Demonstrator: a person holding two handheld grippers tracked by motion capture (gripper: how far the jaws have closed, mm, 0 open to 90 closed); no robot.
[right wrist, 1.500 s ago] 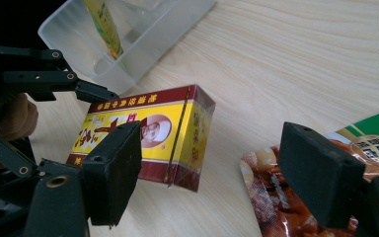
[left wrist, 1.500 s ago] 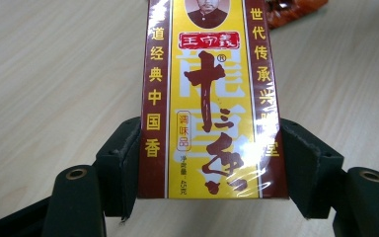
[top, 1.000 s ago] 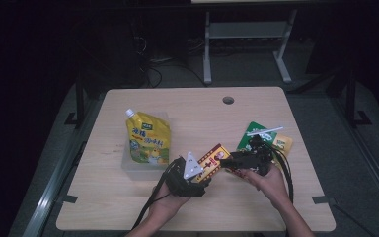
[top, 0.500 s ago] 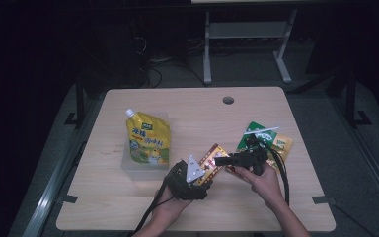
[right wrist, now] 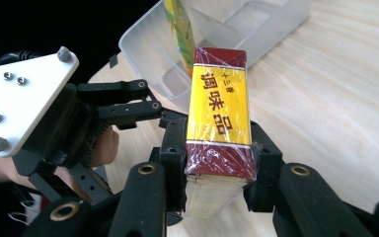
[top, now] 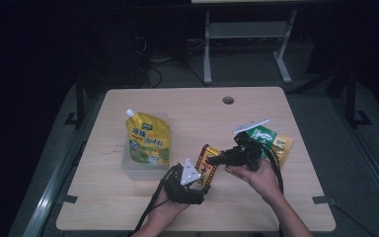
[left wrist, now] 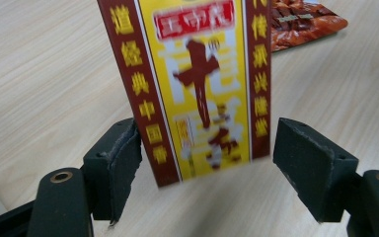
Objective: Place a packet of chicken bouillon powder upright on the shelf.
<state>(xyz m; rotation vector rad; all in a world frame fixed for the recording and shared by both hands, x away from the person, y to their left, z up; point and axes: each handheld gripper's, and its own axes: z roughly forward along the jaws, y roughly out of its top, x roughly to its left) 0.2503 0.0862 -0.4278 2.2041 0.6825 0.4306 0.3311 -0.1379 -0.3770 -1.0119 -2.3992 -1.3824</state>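
A yellow and dark red box hangs above the table between both grippers. My right gripper is shut on its dark red end, having just been closing, and both pads press its sides. My left gripper is open and has just been opening. The box stands between its pads with a small gap at the right pad. In the high view the left gripper is below and left of the box, and the right gripper reaches in from the right.
A yellow spouted pouch leans in a clear plastic container at the left. A green packet, a yellow packet and a white strip lie at the right. A cable hole sits near the far edge.
The right gripper has moved left onto the box and closed on it. The box now sits a little higher and more upright. The left hand has barely moved.
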